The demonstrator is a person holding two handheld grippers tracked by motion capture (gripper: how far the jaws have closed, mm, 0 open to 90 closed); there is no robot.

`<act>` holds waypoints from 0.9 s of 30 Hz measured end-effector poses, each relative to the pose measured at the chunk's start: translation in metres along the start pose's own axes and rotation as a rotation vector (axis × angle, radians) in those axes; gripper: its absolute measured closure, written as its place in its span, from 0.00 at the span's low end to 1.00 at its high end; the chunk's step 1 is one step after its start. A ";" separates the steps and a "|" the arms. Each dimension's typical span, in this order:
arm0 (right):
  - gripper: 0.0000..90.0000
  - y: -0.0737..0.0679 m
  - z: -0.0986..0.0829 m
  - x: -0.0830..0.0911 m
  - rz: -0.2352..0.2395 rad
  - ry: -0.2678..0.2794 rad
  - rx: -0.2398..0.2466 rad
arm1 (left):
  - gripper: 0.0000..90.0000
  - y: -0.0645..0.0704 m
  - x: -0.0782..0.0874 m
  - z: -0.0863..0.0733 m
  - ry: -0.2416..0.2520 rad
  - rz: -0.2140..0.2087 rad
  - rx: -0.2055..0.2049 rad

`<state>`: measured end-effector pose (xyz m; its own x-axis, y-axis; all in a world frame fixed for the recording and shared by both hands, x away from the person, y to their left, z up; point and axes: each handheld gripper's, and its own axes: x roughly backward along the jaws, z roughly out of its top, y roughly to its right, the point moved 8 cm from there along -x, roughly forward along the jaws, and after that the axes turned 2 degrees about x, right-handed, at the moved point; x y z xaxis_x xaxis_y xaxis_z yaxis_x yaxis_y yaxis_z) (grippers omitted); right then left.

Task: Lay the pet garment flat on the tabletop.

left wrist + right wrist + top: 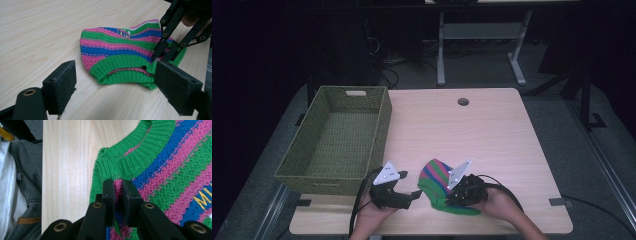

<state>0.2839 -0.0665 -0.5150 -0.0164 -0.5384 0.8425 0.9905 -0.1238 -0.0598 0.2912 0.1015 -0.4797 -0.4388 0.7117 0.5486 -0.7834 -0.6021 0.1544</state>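
A striped knit garment [435,179] in pink, blue and green, with a green ribbed hem [120,65] and yellow lettering, lies flat near the table's front edge. My right gripper [118,188] is shut on a fold of its fabric just behind the ribbed hem [130,155]; in the high view it [452,194] rests on the garment's right side. My left gripper [117,83] stands open just left of the garment, its pads [62,82] wide apart and low over the wood, facing the hem opening. In the high view this gripper [414,194] sits close beside the garment.
A green woven basket [309,165] stands on the table's left side, with nothing in it that I can see. The wooden table [492,140] has a round cable hole [463,101] at the back. A person's clothing [22,195] shows past the front edge.
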 end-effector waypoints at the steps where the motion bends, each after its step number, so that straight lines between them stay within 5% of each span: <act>1: 0.90 0.000 0.000 0.001 0.002 0.001 -0.002 | 0.20 0.000 0.000 0.000 -0.001 -0.001 0.001; 27: 0.91 0.003 0.001 0.036 -0.004 0.108 -0.038 | 0.22 0.002 -0.003 -0.002 -0.016 -0.022 -0.003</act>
<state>0.2868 -0.0861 -0.4843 -0.0367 -0.6242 0.7804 0.9845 -0.1565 -0.0789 0.2902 0.0992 -0.4821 -0.4145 0.7185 0.5584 -0.7938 -0.5856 0.1642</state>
